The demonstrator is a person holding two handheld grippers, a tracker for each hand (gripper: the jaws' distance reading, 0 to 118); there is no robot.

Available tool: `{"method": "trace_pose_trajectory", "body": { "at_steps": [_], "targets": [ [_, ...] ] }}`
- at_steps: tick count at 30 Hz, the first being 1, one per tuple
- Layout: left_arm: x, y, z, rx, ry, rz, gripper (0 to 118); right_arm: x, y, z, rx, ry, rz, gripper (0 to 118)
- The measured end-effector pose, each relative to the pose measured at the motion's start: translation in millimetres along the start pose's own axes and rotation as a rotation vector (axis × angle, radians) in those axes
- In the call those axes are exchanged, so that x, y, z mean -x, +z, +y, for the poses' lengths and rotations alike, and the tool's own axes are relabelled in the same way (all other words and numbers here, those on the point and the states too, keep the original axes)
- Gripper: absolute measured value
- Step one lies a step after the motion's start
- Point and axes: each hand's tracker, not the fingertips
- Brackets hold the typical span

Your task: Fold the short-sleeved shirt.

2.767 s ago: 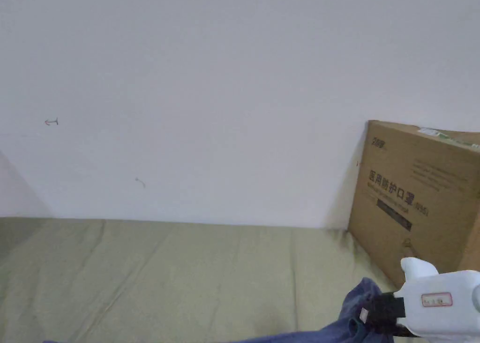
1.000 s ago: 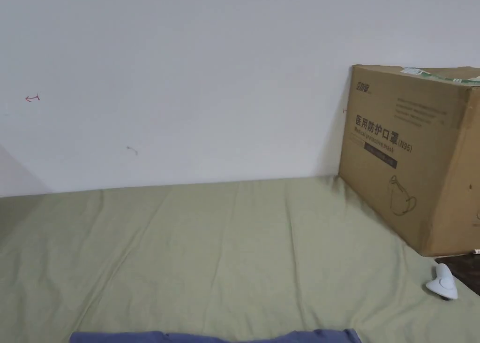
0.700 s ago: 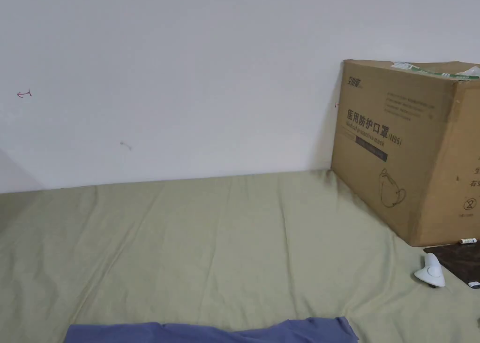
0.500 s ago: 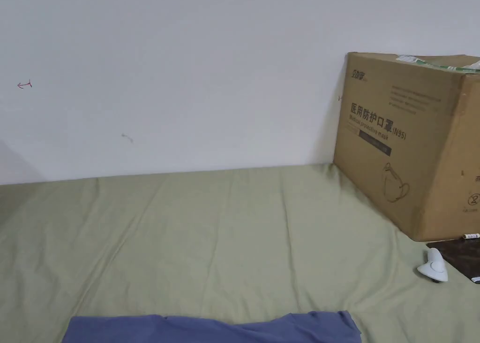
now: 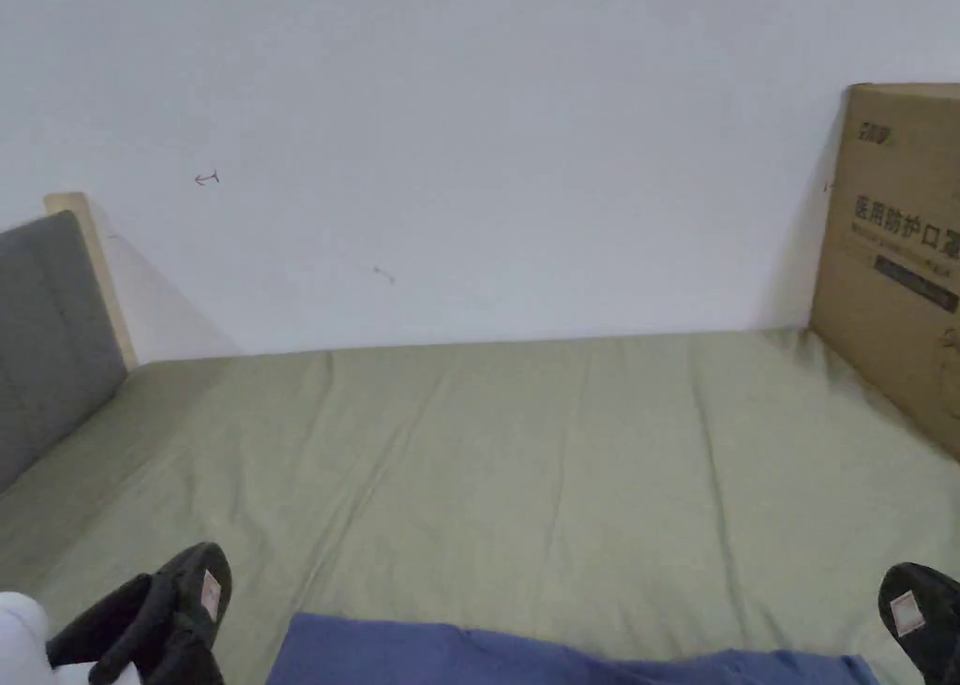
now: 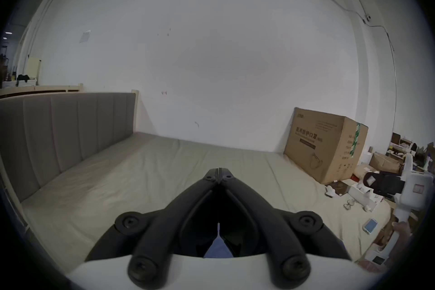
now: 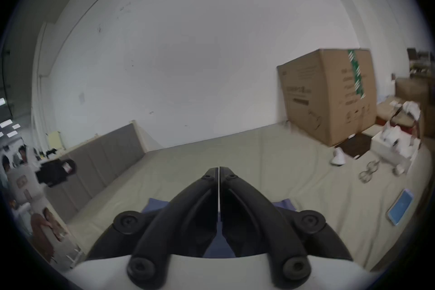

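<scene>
The blue short-sleeved shirt (image 5: 562,659) lies flat on the green bed sheet (image 5: 525,453) at the near edge; its far edge is what shows. My left gripper (image 5: 192,588) hovers just left of the shirt, and my right gripper (image 5: 914,612) hovers at its right end. In the left gripper view the left gripper (image 6: 219,174) is shut with nothing between its tips, and a bit of blue shirt (image 6: 217,248) shows below it. In the right gripper view the right gripper (image 7: 219,171) is also shut on nothing, above the shirt (image 7: 155,203).
A big cardboard box (image 5: 900,246) stands on the bed's right against the white wall. A grey headboard (image 5: 47,321) closes off the left end. Near the box lie a small white object (image 7: 338,157), glasses (image 7: 369,169) and a phone (image 7: 401,207).
The head camera has swung left, so the headboard shows and the box sits at the right edge. Both grippers have come into view at the shirt's two ends. The shirt lies as before.
</scene>
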Motion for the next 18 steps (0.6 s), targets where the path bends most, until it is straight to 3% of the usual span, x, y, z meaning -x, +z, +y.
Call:
{"method": "trace_pose_trajectory", "body": {
  "at_steps": [3, 6, 10, 12, 13, 15, 16, 18],
  "targets": [
    [19.3, -35.1, 11.5, 0.109, 0.046, -0.071, 0, 1.5, -9.7, -2.1, 0.022, 0.006, -0.003, 1],
    [51.8, -113.8, 23.2, 0.372, 0.014, -0.080, 0, -2.9, -18.5, -6.3, 0.075, 0.037, -0.009, 1],
    [111.6, -238.6, -9.1, 0.792, 0.117, -0.067, 0, -19.4, -31.6, -17.5, 0.165, -0.014, -0.027, 1],
    [132.2, -280.4, -36.0, 0.910, 0.162, -0.026, 0, -24.4, -37.9, -22.8, 0.196, -0.034, -0.039, 1],
    [138.6, -295.8, -49.6, 0.927, 0.149, -0.023, 12, -28.0, -42.1, -26.4, 0.213, -0.036, -0.049, 1],
    [138.0, -312.6, -70.3, 0.903, 0.052, 0.009, 78, -34.7, -49.9, -33.5, 0.239, -0.034, -0.071, 1],
    [137.7, -321.9, -80.1, 0.916, 0.017, 0.017, 94, -37.9, -54.1, -36.3, 0.251, -0.038, -0.079, 1],
    [136.1, -333.0, -99.2, 0.937, -0.008, 0.003, 100, -43.5, -62.1, -40.6, 0.272, -0.051, -0.087, 1]
  ]
}}
